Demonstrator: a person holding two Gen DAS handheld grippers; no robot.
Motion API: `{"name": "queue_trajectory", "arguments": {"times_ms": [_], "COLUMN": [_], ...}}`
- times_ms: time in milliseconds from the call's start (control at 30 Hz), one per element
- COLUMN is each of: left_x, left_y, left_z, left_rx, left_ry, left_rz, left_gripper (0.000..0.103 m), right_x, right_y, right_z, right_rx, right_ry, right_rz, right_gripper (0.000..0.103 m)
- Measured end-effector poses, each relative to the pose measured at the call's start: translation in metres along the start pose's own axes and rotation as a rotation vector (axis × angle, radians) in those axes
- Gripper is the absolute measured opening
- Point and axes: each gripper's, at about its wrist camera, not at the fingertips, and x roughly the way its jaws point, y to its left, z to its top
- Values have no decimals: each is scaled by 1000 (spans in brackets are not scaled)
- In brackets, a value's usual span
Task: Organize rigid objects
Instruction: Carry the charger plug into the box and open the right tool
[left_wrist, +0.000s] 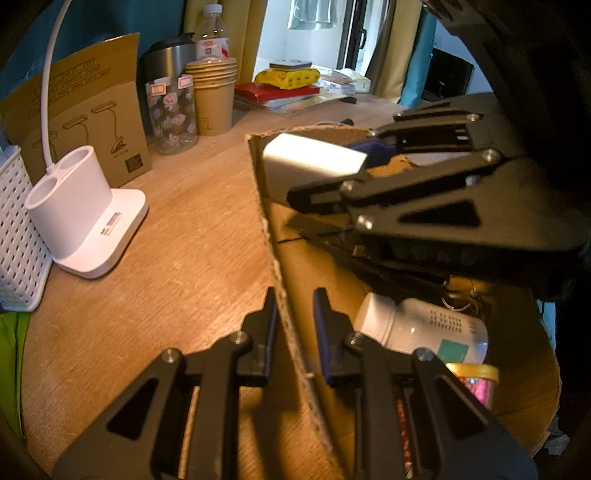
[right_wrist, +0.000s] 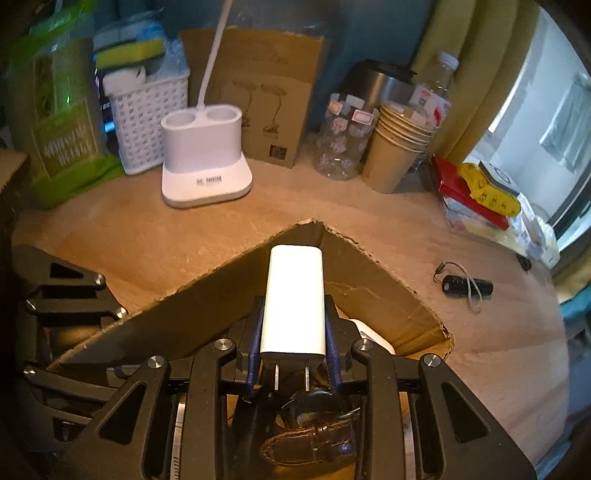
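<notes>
Both my claws at the cardboard box (right_wrist: 207, 295) on the wooden desk (left_wrist: 177, 236), one pinching its wall, the other pinching a white charger.

My left claw (left_wrist: 293, 332) is pressed together on the box's near wall, one finger outside and one inside, and the box sits open-topped on the desk. My right claw (right_wrist: 293, 332) hangs over the box's far corner, squeezing the white charger (right_wrist: 294, 299) between its blue pads (right_wrist: 257, 332), prongs pointing back toward me. Inside the box lie a white bottle (left_wrist: 417, 326), a brown-strapped watch (right_wrist: 314, 439) and a small pink tub with a yellow lid (left_wrist: 476, 382). A small black flashlight (right_wrist: 467, 286) lies on the desk, apart from the box.
</notes>
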Motion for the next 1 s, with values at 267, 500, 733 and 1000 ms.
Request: {"name": "queue_trajectory", "arguments": {"times_ms": [267, 500, 733, 1000], "left_x": [0, -1, -1, -1], "left_y": [1, 0, 0, 0], "left_z": [0, 0, 0, 0], "left_rx": [0, 0, 0, 0], "left_ry": [0, 1, 1, 1], "left_rz": [0, 0, 0, 0], "left_gripper": [19, 19, 19, 19], "right_x": [8, 7, 2, -6], "right_y": [0, -8, -14, -16], "right_z": [3, 4, 2, 1], "right_rx": [-15, 31, 76, 106], "right_ry": [55, 57, 26, -7], "right_rz": [-12, -3, 15, 33], "right_gripper": [30, 35, 36, 49]}}
